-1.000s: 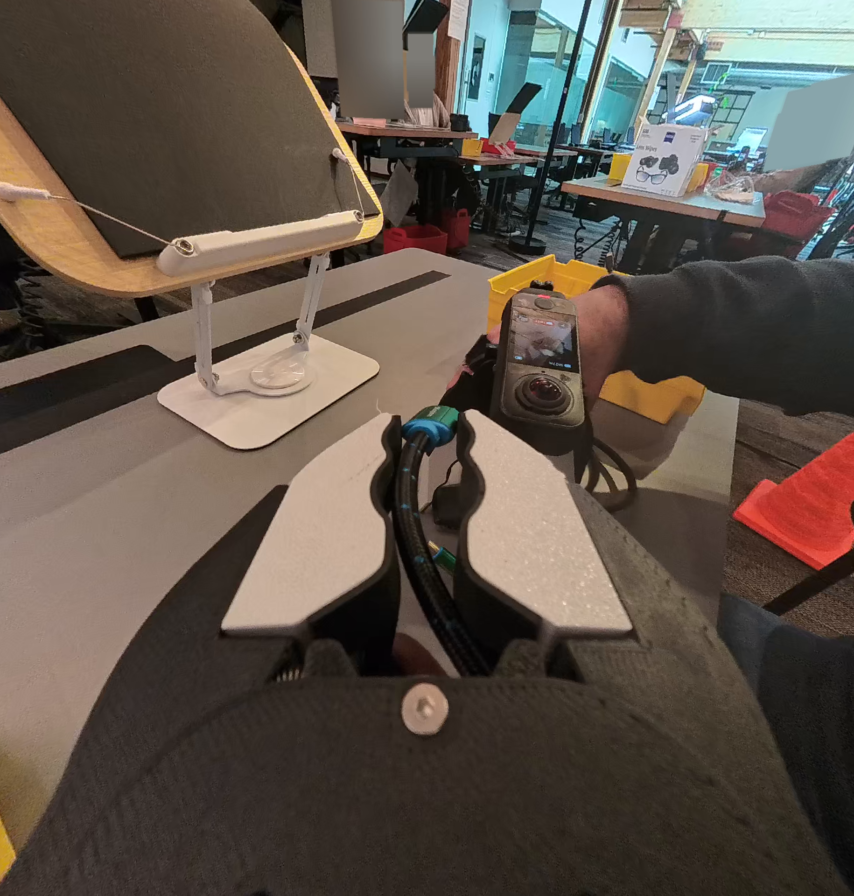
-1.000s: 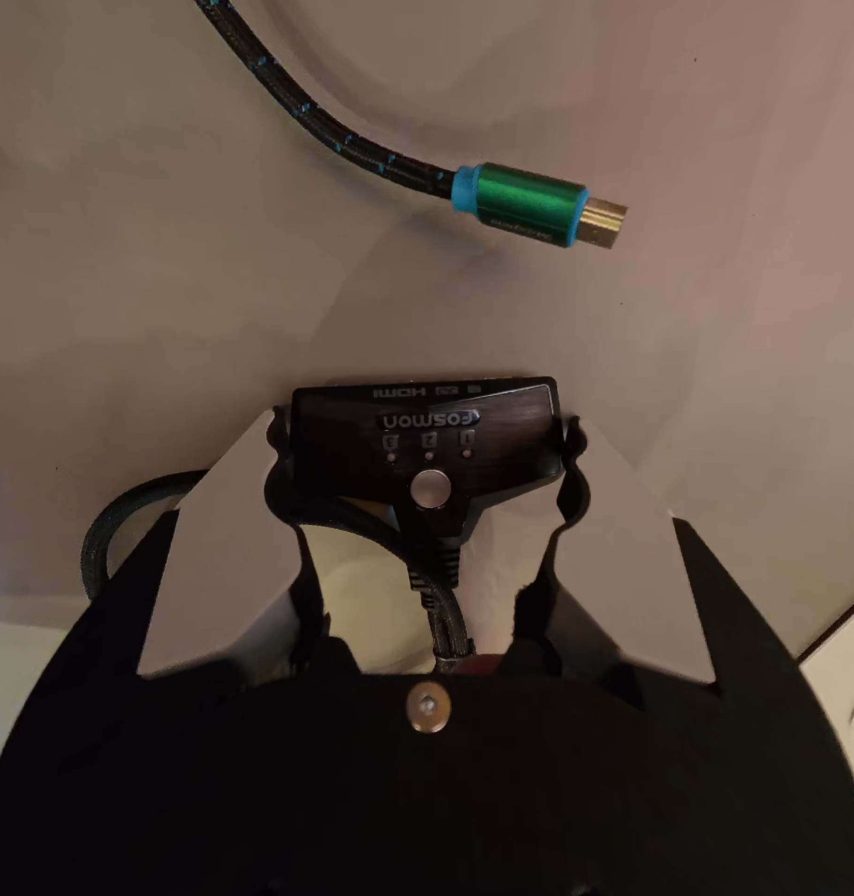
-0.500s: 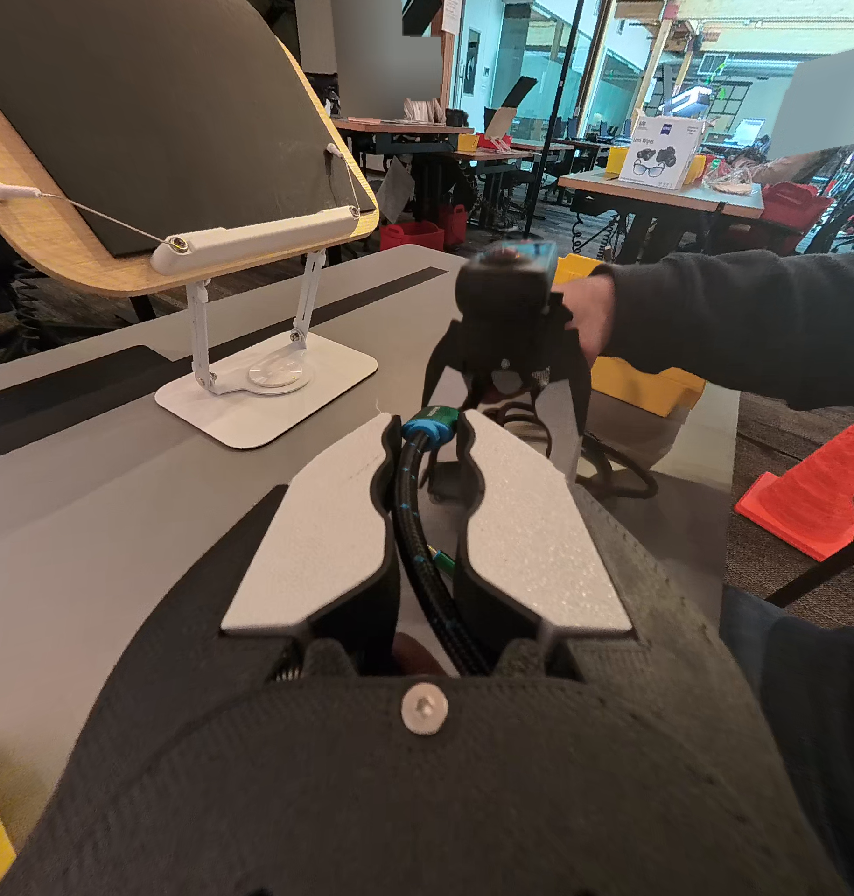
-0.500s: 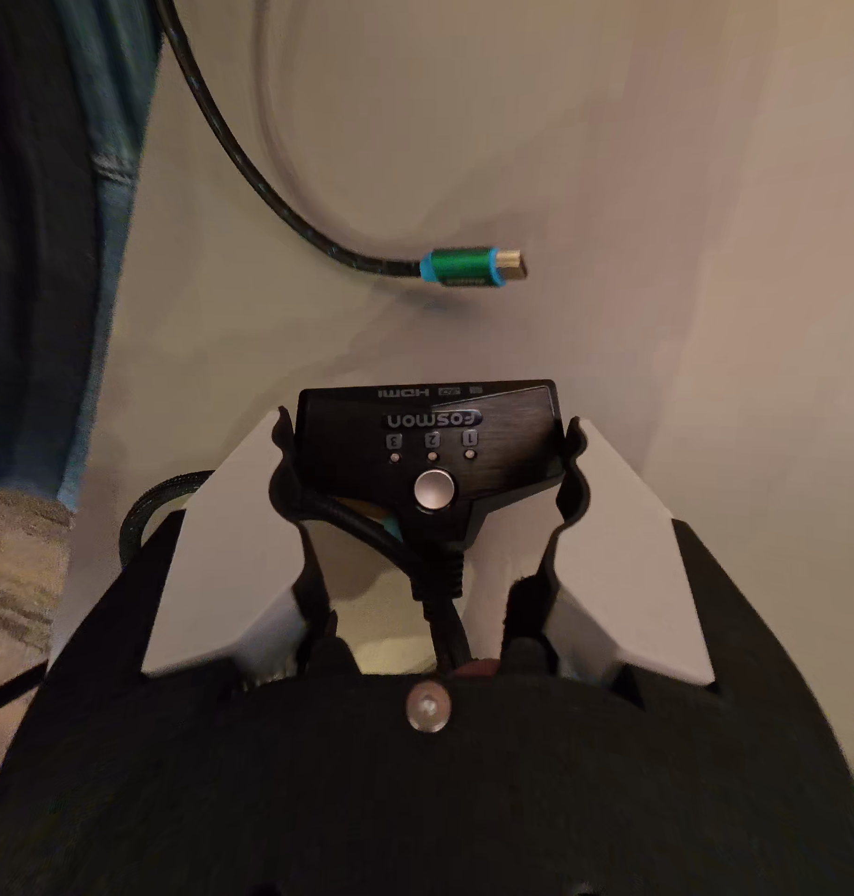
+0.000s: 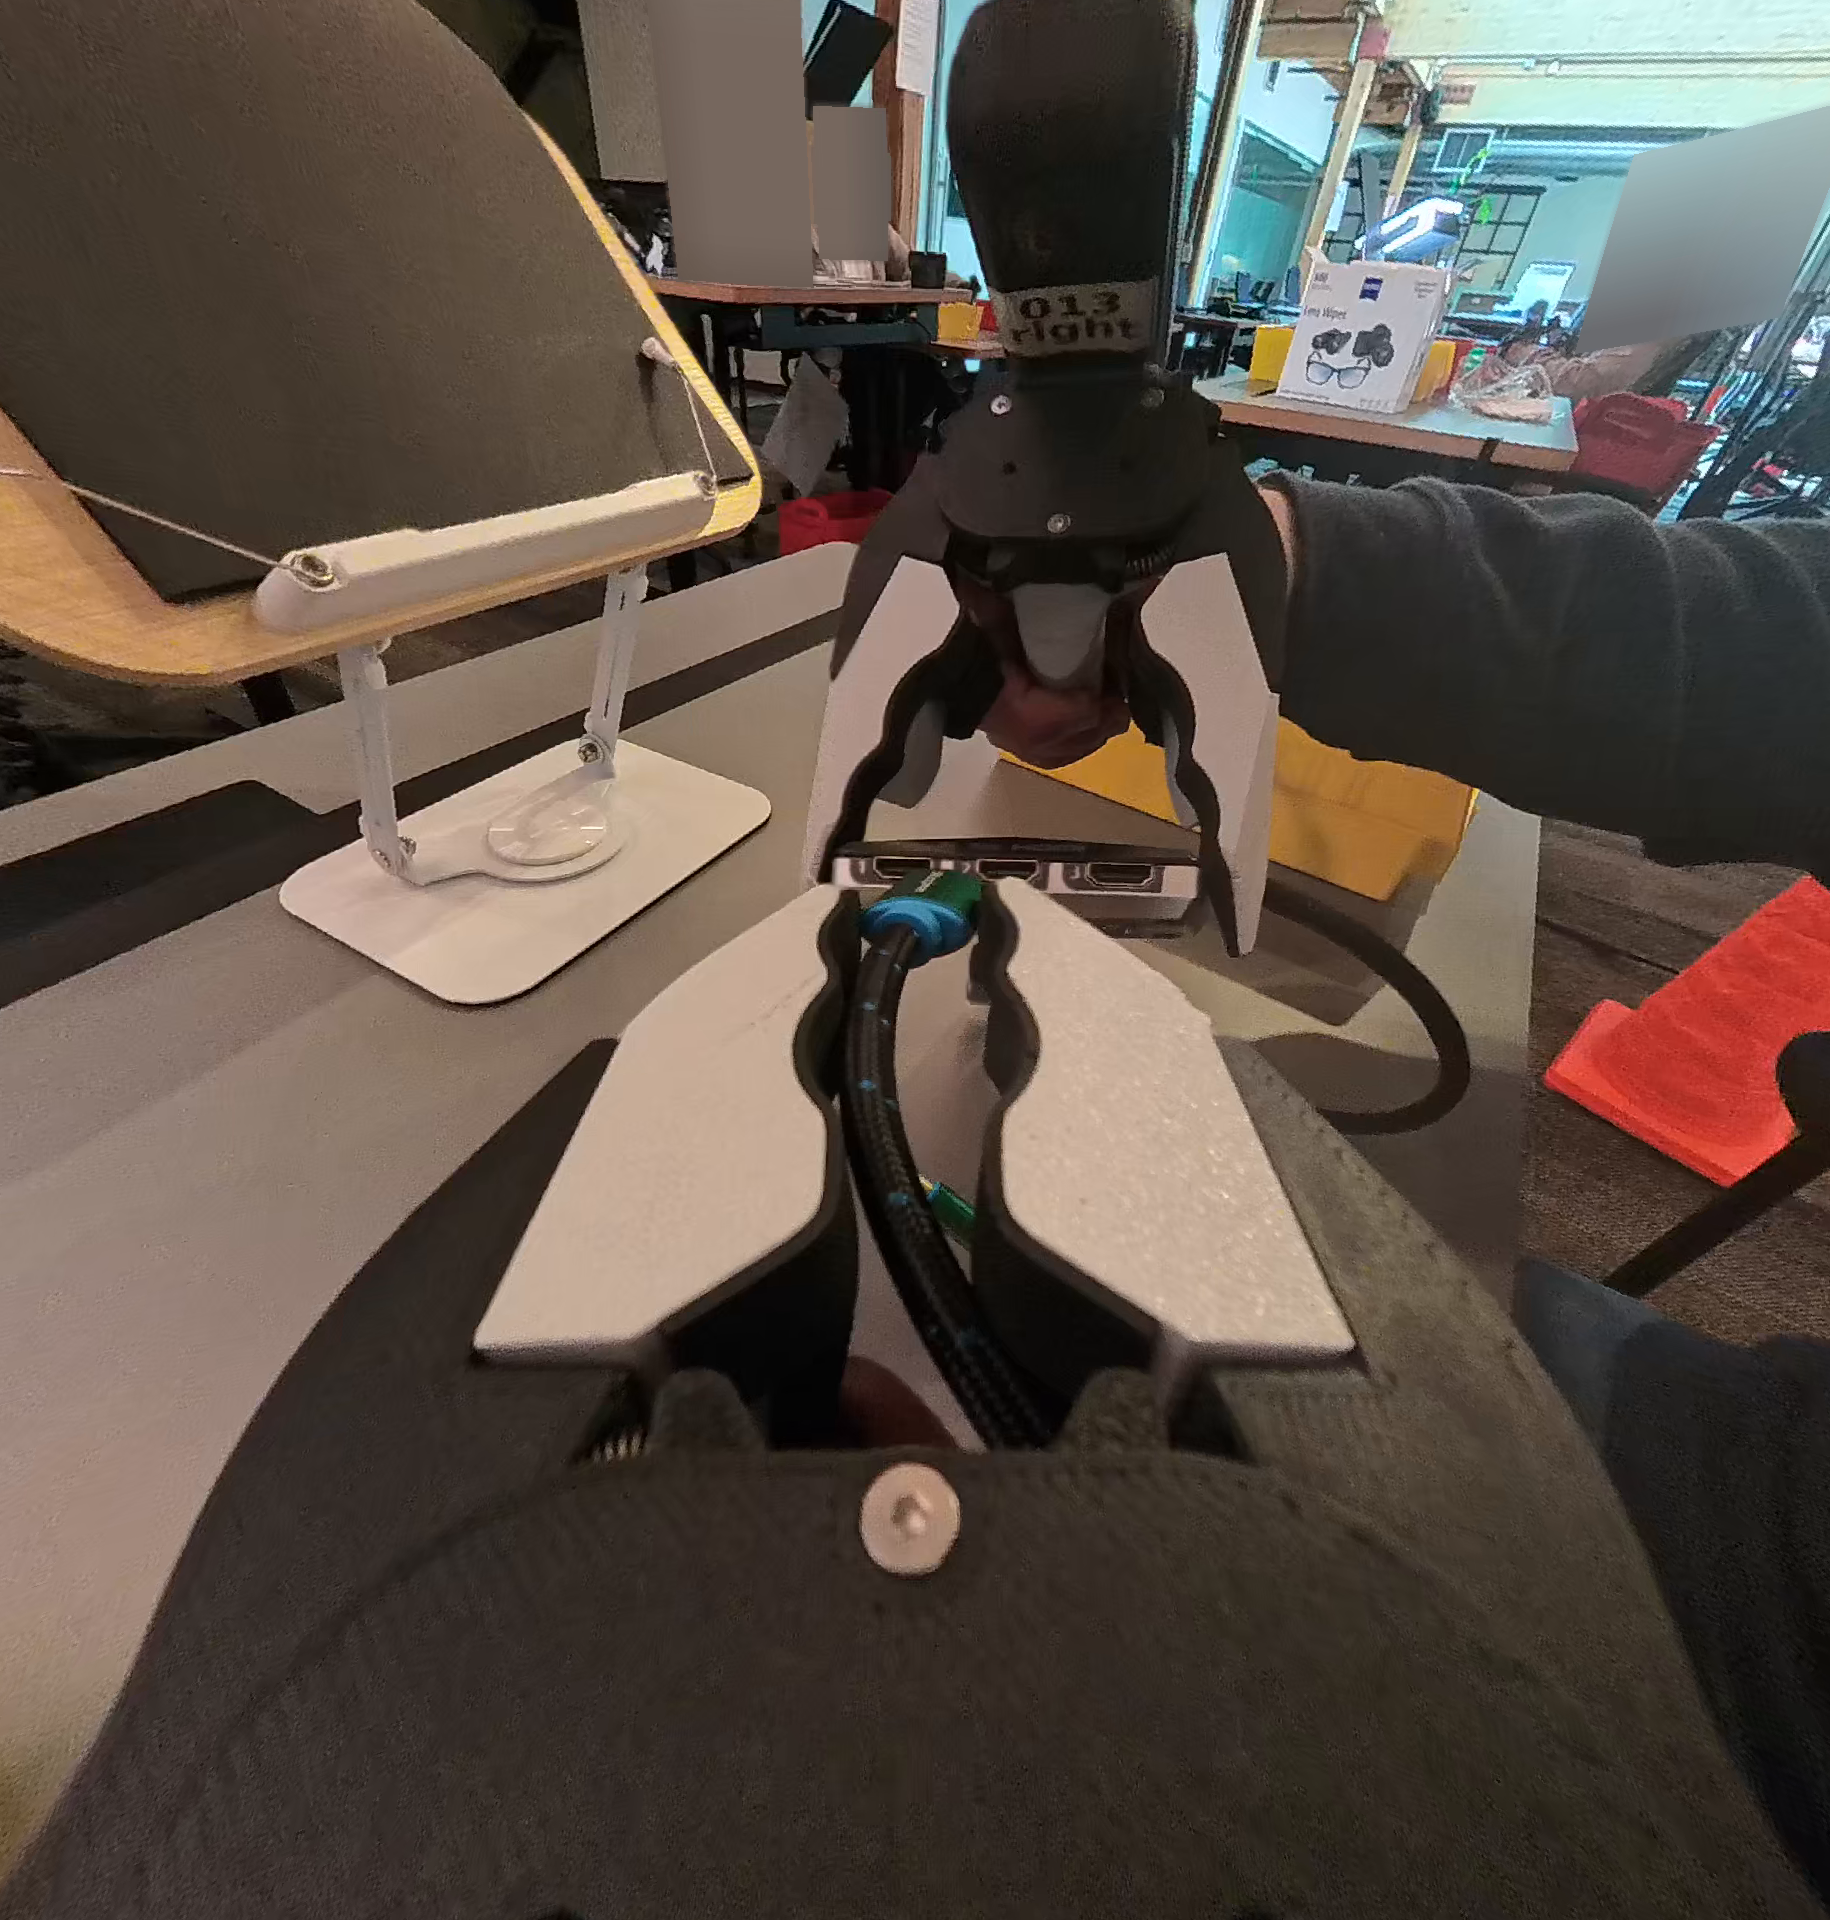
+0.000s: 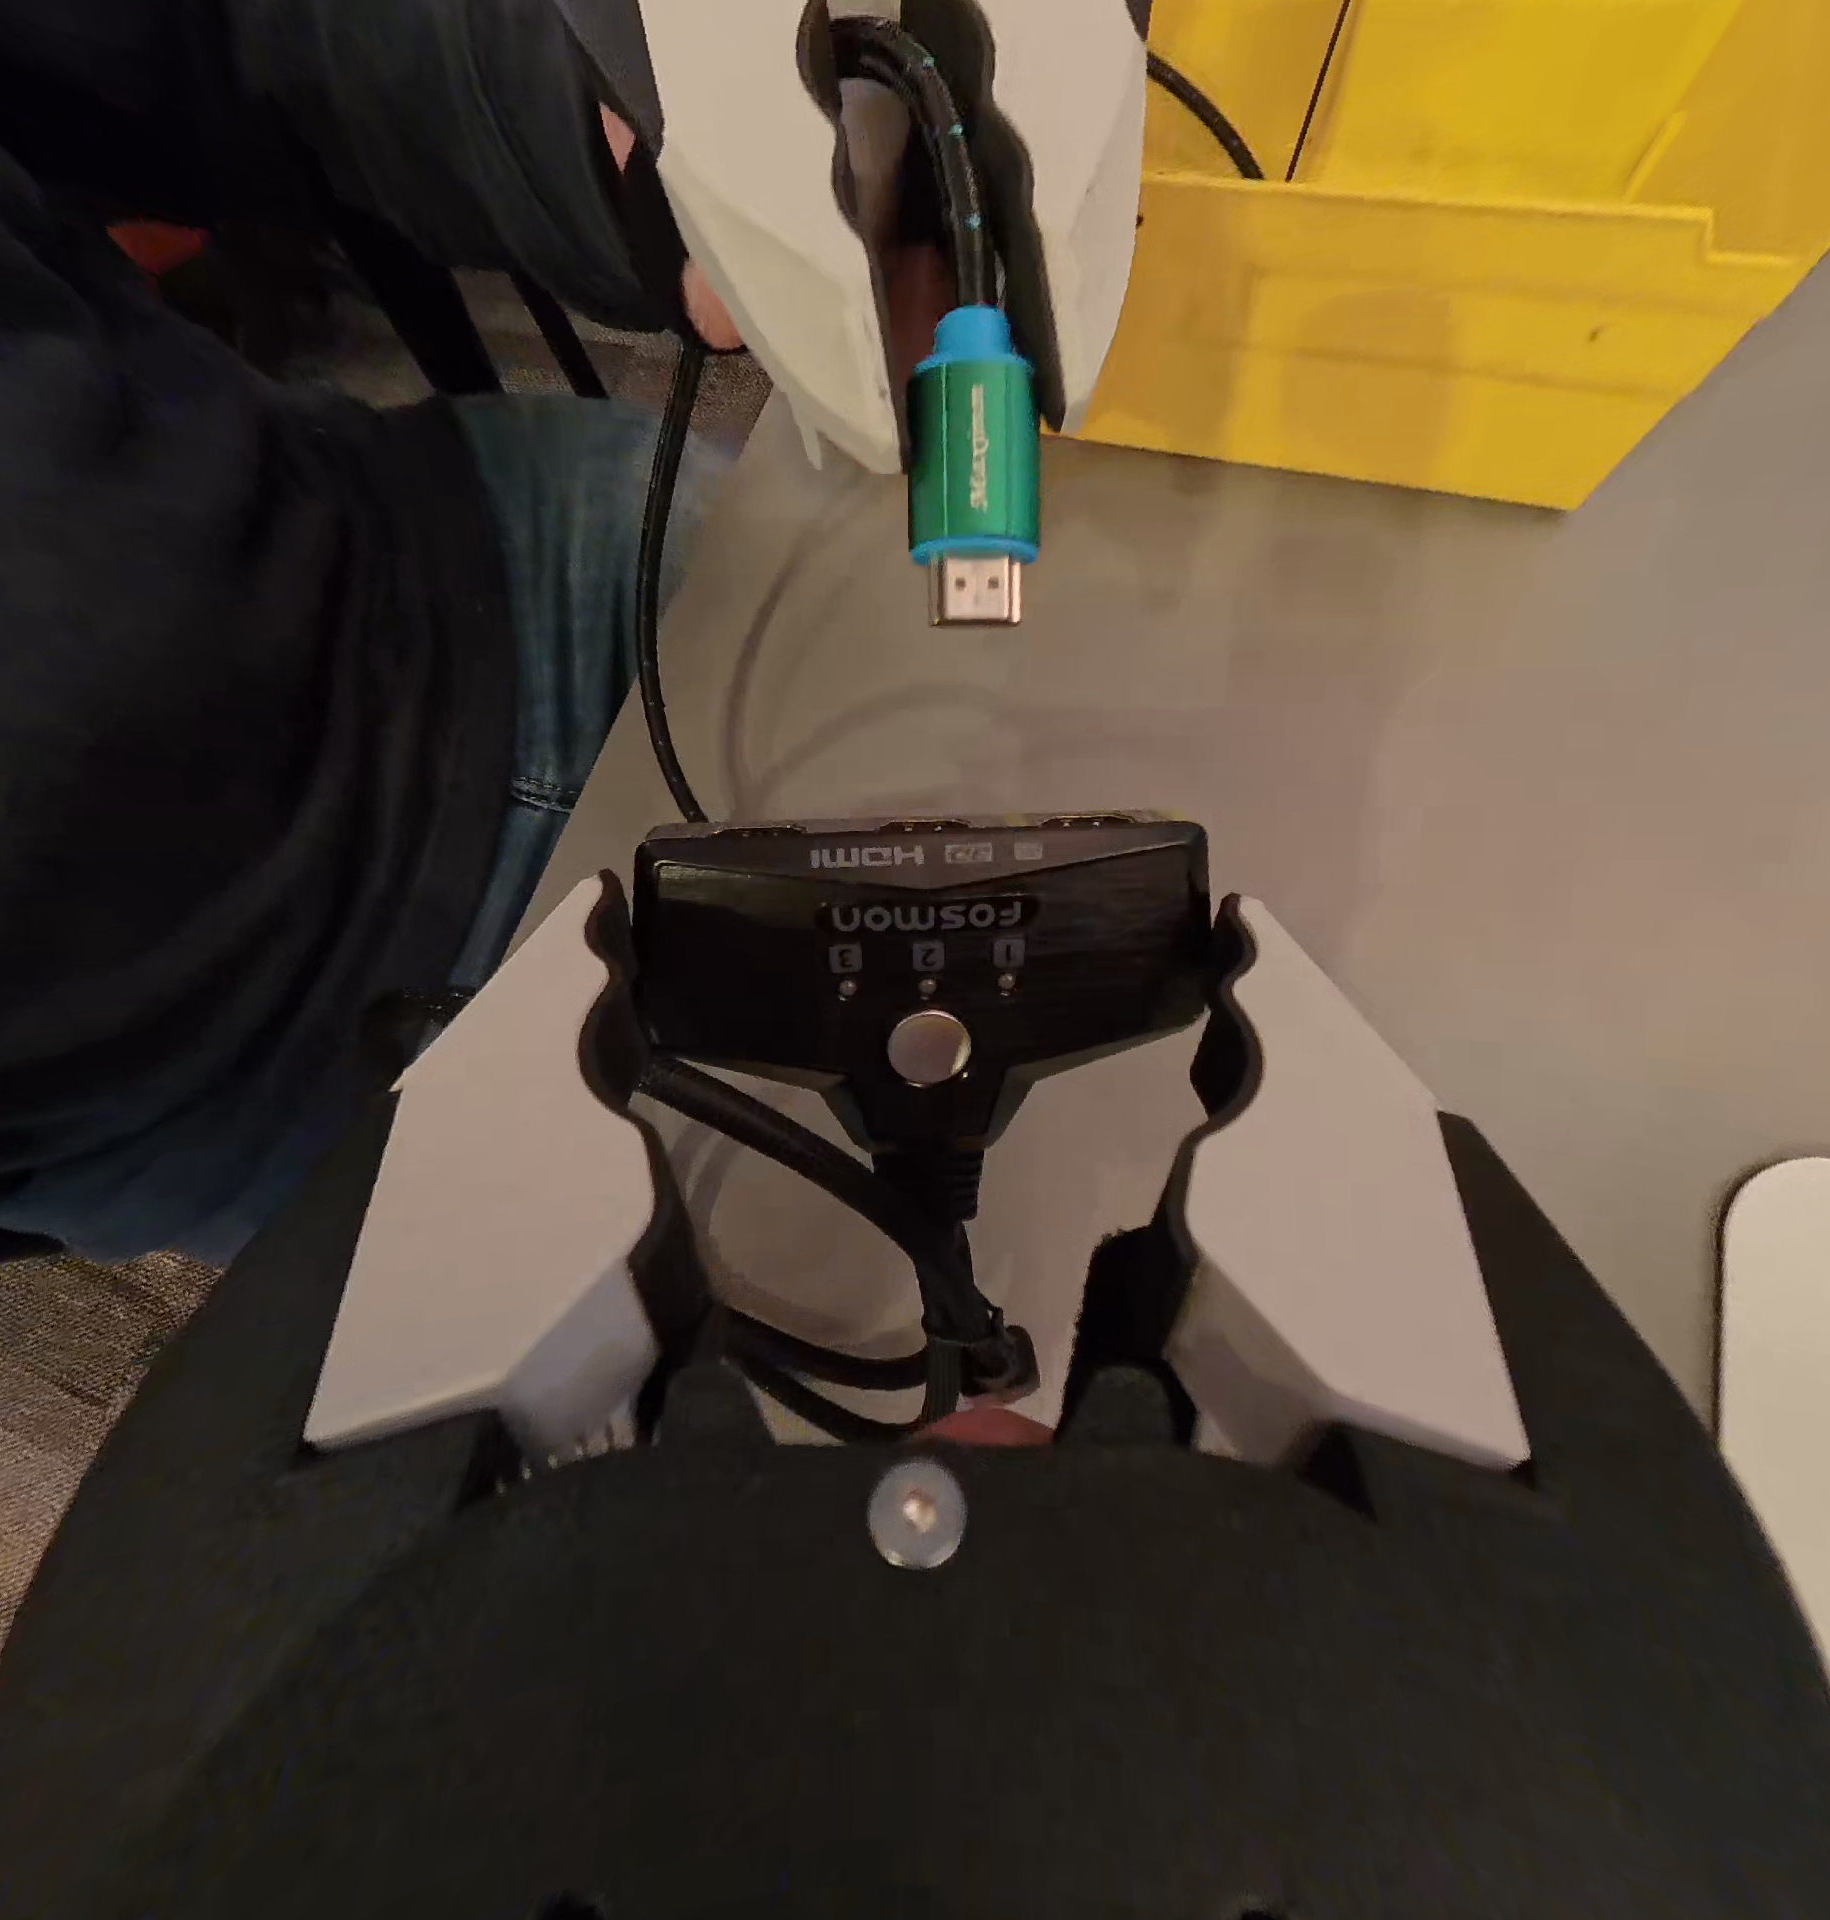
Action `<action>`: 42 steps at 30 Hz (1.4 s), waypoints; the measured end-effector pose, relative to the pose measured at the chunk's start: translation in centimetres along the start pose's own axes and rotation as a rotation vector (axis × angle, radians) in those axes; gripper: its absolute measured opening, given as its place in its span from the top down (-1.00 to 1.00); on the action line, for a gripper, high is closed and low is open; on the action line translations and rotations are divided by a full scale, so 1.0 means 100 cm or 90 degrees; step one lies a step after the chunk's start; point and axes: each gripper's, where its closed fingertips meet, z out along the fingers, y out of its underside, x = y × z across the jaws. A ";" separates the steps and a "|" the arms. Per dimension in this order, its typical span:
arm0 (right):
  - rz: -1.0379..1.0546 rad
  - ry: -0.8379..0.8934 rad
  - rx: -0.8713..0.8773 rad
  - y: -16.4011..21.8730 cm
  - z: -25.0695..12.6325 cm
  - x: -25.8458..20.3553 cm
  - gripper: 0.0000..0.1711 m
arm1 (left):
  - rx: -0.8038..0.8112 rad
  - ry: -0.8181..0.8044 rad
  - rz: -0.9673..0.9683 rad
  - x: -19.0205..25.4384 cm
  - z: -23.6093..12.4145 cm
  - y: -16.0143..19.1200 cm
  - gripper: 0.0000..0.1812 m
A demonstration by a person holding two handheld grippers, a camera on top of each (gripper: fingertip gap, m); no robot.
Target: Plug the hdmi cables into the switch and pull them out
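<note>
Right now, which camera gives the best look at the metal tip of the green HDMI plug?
The right wrist view: the green HDMI plug hangs in the left claw, its metal tip bare and short of the switch. The left wrist view shows only the plug's rear collar; the tip is hidden.

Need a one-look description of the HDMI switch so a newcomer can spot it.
Start at the grey table with the yellow bin at its far edge. Above it, the right gripper is shut on a flat black HDMI switch, jaws on its two short ends. Unlike the green-shelled HDMI plug facing it, it has a round silver button and three ports.
</note>
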 end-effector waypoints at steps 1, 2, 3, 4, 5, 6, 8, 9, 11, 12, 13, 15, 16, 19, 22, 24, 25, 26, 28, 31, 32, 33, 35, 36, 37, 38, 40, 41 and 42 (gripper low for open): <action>-0.002 -0.001 -0.003 -0.001 0.000 -0.001 -0.26 | -0.001 0.001 0.003 0.001 0.001 -0.001 0.77; -0.005 0.001 -0.009 -0.002 0.001 -0.001 -0.26 | -0.001 0.002 0.004 0.003 0.001 -0.001 0.77; -0.008 0.003 -0.017 -0.002 0.002 -0.001 -0.26 | -0.001 0.004 0.005 0.004 0.002 -0.002 0.77; -0.011 0.003 -0.024 -0.003 0.003 -0.001 -0.26 | -0.001 0.006 0.006 0.005 0.002 -0.003 0.77; -0.013 0.002 -0.026 -0.003 0.005 -0.002 -0.26 | -0.004 0.007 0.008 0.006 0.003 -0.003 0.77; -0.014 0.003 -0.025 -0.005 0.005 -0.002 -0.26 | -0.010 0.006 0.012 0.006 0.003 -0.002 0.77; -0.015 0.002 -0.023 -0.007 0.006 -0.002 -0.26 | -0.016 0.006 0.020 0.007 0.004 -0.001 0.77; -0.016 0.002 -0.022 -0.008 0.007 -0.002 -0.26 | -0.020 0.007 0.023 0.007 0.004 0.000 0.77; -0.019 0.003 -0.024 -0.009 0.008 -0.002 -0.26 | -0.028 0.006 0.031 0.008 0.005 0.002 0.77; -0.020 0.004 -0.027 -0.009 0.008 -0.002 -0.26 | -0.030 0.006 0.034 0.009 0.005 0.002 0.77; -0.021 0.005 -0.031 -0.009 0.009 -0.002 -0.26 | -0.035 0.007 0.037 0.009 0.005 0.002 0.77; -0.024 0.007 -0.039 -0.008 0.010 -0.002 -0.26 | -0.045 0.004 0.049 0.010 0.006 0.003 0.77; -0.025 0.008 -0.042 -0.008 0.011 -0.002 -0.26 | -0.050 0.006 0.052 0.012 0.007 0.003 0.77; -0.029 0.007 -0.046 -0.009 0.012 -0.003 -0.26 | -0.067 0.005 0.061 0.013 0.008 0.006 0.77; -0.030 0.009 -0.050 -0.009 0.013 -0.003 -0.26 | -0.070 0.001 0.056 0.012 0.009 0.008 0.77; -0.029 0.007 -0.046 -0.009 0.013 -0.004 -0.26 | -0.076 -0.003 0.055 0.011 0.009 0.009 0.77; -0.029 0.008 -0.045 -0.009 0.013 -0.004 -0.26 | -0.076 -0.003 0.053 0.010 0.008 0.009 0.77; -0.028 0.010 -0.047 -0.009 0.013 -0.004 -0.26 | -0.079 -0.003 0.052 0.010 0.008 0.009 0.77; -0.028 0.013 -0.054 -0.008 0.014 -0.003 -0.26 | -0.092 -0.010 0.057 0.009 0.008 0.010 0.77; -0.027 0.019 -0.062 -0.007 0.016 -0.002 -0.26 | -0.106 -0.010 0.060 0.010 0.008 0.012 0.77; -0.027 0.021 -0.065 -0.006 0.016 -0.001 -0.26 | -0.110 -0.012 0.058 0.010 0.008 0.012 0.77; -0.026 0.024 -0.069 -0.006 0.017 0.000 -0.26 | -0.114 -0.013 0.057 0.010 0.008 0.013 0.77; -0.027 0.029 -0.079 -0.004 0.017 0.000 -0.26 | -0.118 -0.012 0.058 0.010 0.009 0.014 0.77; -0.027 0.031 -0.084 -0.004 0.017 0.001 -0.26 | -0.121 -0.012 0.059 0.010 0.009 0.015 0.77; -0.026 0.032 -0.087 -0.003 0.017 0.001 -0.26 | -0.125 -0.012 0.062 0.010 0.009 0.016 0.77; -0.027 0.035 -0.091 -0.003 0.017 0.001 -0.26 | -0.129 -0.012 0.067 0.011 0.009 0.016 0.77; -0.030 0.041 -0.099 -0.002 0.018 0.001 -0.26 | -0.136 -0.013 0.077 0.011 0.008 0.016 0.77; -0.031 0.043 -0.103 -0.002 0.018 0.001 -0.26 | -0.142 -0.013 0.080 0.012 0.008 0.017 0.77; -0.030 0.047 -0.107 -0.002 0.018 0.001 -0.26 | -0.147 -0.015 0.079 0.011 0.008 0.017 0.77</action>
